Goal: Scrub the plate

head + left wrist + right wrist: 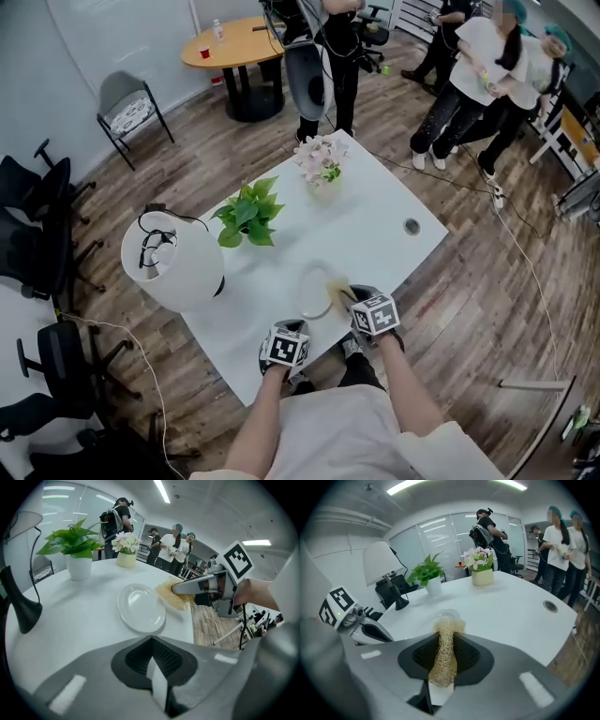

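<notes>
1. My left gripper (154,677) hangs at the near table edge with its jaws pressed together and nothing between them. Like the other gripper, it carries one cube of black-and-white square markers.
2. My right gripper (443,667) is clamped on one yellowish mesh scrubbing pad (444,644).
3. The pad reaches the right rim of the single round white plate (140,607). I cannot confirm that they touch. The plate lies flat on the white rectangular table (375,230), near its front edge, ahead of and between the two grippers.
4. Further left stands one lamp with a white shade (173,262).
5. Behind the plate is one leafy green plant in a white pot (248,214).
6. At the far corner stands one pot of pink and white flowers (321,161).
7. Four people (473,75) stand beyond the table.
</notes>
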Tool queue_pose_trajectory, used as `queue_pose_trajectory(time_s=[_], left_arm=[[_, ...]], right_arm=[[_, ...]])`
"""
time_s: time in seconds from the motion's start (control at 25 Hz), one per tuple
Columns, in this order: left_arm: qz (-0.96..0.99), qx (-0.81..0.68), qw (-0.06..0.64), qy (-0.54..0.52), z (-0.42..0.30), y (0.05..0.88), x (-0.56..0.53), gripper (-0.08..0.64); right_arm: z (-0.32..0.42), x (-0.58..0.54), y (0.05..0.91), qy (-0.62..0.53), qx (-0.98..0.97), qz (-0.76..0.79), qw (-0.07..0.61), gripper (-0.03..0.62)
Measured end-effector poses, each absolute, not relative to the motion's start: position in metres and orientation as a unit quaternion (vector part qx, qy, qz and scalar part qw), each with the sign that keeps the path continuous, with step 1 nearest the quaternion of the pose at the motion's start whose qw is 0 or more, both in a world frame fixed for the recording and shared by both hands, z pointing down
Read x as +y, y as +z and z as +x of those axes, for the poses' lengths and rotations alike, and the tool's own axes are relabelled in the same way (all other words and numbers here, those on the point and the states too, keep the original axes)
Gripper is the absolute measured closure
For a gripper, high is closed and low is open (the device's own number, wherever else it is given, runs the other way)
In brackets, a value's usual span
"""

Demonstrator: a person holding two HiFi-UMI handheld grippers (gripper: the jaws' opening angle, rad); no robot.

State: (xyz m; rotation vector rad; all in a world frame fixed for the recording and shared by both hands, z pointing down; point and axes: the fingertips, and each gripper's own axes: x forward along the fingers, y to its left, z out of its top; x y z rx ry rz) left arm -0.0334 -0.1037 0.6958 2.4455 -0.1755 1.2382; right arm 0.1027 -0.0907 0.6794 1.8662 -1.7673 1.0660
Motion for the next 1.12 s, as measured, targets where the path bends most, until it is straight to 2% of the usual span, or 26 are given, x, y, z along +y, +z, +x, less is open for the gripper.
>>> queue_pose_trajectory(time_s=[0.2,0.44,0.72,0.96,1.12], left_arm=[[0.878,-0.07,0.183,0.437,-0.031,0.687,-0.107,0.559],[0.883,-0.084,0.175,0.428,-0.018,0.673,-0.111,0.559],[0.886,-0.087,0.17,0.423,-0.006,0.667,-0.111,0.559],[0.889,-0.083,0.164,0.421,-0.011,0.66,-0.113,0.559],[0.896,-0.068,0.146,0.414,-0.016,0.655,-0.115,0.559]], right_arm=[[0.118,-0.08,0.697,0.358,-0.588,0.685,0.24,0.489],[0.134,-0.075,0.705,0.348,-0.563,0.698,0.273,0.488],[0.14,-0.082,0.712,0.345,-0.56,0.705,0.266,0.474],[0.144,-0.078,0.698,0.341,-0.539,0.73,0.246,0.41],[0.139,-0.073,0.676,0.322,-0.535,0.75,0.217,0.393]])
